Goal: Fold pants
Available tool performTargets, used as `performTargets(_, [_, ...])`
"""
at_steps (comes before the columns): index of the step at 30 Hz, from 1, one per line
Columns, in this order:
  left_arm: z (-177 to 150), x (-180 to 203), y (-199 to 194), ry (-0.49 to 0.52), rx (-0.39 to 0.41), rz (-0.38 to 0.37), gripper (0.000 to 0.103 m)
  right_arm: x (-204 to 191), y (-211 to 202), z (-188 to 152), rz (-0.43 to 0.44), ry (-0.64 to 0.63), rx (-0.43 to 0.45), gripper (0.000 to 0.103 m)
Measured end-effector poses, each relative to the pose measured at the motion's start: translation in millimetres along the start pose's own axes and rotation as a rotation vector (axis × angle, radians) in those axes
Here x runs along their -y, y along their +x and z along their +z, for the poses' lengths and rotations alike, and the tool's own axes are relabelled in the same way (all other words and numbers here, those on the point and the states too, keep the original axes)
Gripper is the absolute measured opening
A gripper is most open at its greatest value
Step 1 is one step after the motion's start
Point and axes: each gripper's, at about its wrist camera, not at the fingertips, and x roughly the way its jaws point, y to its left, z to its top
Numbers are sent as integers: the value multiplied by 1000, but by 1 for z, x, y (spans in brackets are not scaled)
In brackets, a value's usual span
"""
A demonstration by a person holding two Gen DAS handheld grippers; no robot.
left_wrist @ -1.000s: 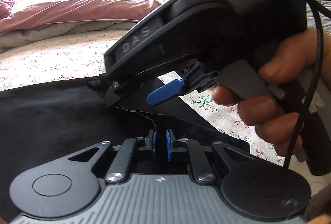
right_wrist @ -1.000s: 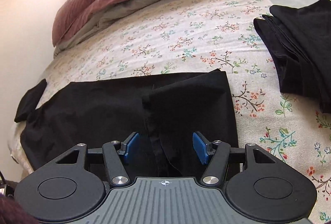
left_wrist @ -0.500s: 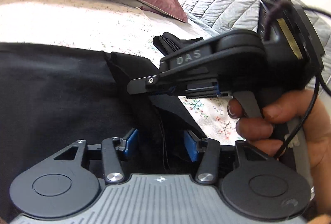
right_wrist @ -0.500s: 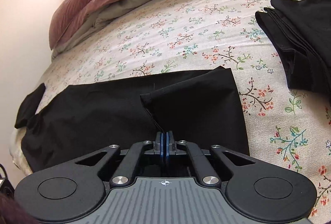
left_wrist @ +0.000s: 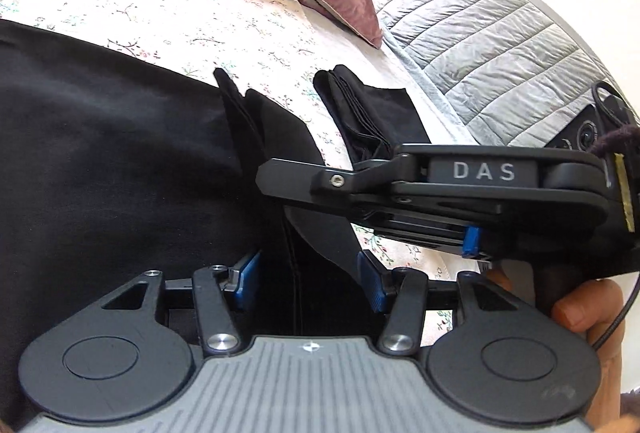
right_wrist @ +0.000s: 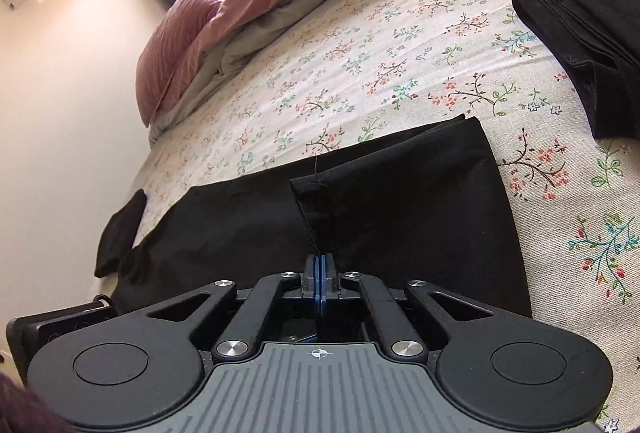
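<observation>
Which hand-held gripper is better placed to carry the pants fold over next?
Right. The right hand-held gripper is shut on the pants at the folded-over edge, while the left hand-held gripper is open around the fabric, gripping nothing.

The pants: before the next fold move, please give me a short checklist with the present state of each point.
1. Right gripper shut on the pants: ok, pads closed at the raised hem.
2. Left gripper holding cloth: not ok, its jaws stand open around the seam.
3. Both layers in the right grip: cannot tell.
4. Leg end folded back over the rest: ok, a hem corner lies on top.
5. Folded pile apart from the pants: ok, floral sheet shows between.
6. Waist end flat: cannot tell, it lies at the bed edge.
</observation>
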Motion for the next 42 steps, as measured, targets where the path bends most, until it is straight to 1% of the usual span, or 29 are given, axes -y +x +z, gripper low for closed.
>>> performTargets(1, [-5,0,1,-12,2,6,63,0,0,1,-3,1,2,1])
performTargets(2, [-5,-4,5,-33,3,10,61,1,0,1,-4,5,3,1])
performTargets(4, [-3,-5,10,-58,7,5,60,2,0,1,-7,10,5,1])
performTargets(6, [-4,0,7,-42,13,19,59,3,0,1,-10,14,7,1])
performTargets(7, [-3,3,8,-22,13,42,49,4,0,1,-13,16,6,1])
performTargets(8, [-1,8,10,-1,7,72,29,4,0,1,-22,13,6,2])
performTargets(9, [0,10,14,15,-5,102,18,4,-1,1,-32,9,8,7])
performTargets(10, [1,9,16,16,-13,118,12,4,-2,1,-40,11,10,9])
performTargets(11, [1,8,16,8,-14,116,11,4,-4,1,-50,10,15,9])
performTargets(12, [1,4,14,0,-13,111,11,4,-7,2,-51,7,22,13])
performTargets(13, [2,1,11,1,-8,122,11,5,-10,2,-47,1,31,21])
performTargets(14, [1,-2,6,8,-4,140,11,5,-15,1,-43,-3,43,27])
performTargets(15, [2,-4,3,13,-4,156,11,5,-19,1,-43,-7,57,44])
performTargets(16, [4,-6,-1,18,-8,172,11,5,-23,1,-45,-15,75,57])
performTargets(17, [6,-10,-5,26,-12,195,11,4,-27,0,-55,-25,90,60])
performTargets(19, [11,-15,-18,63,-2,252,11,3,-32,0,-77,-35,104,60])
performTargets(22, [20,-27,-40,121,19,336,11,3,-30,-1,-110,-32,101,60])
performTargets(25, [30,-47,-64,139,30,412,11,-1,-23,-2,-132,-43,81,60])
performTargets(30, [44,-85,-105,127,51,520,11,-18,-5,-7,-155,-101,44,62])
performTargets(34, [51,-114,-138,108,71,582,11,-38,11,-12,-169,-152,25,66])
performTargets(38, [55,-141,-171,88,91,638,11,-59,29,-16,-188,-208,5,67])
performTargets(42, [59,-169,-203,49,111,678,11,-83,51,-21,-202,-271,-16,68])
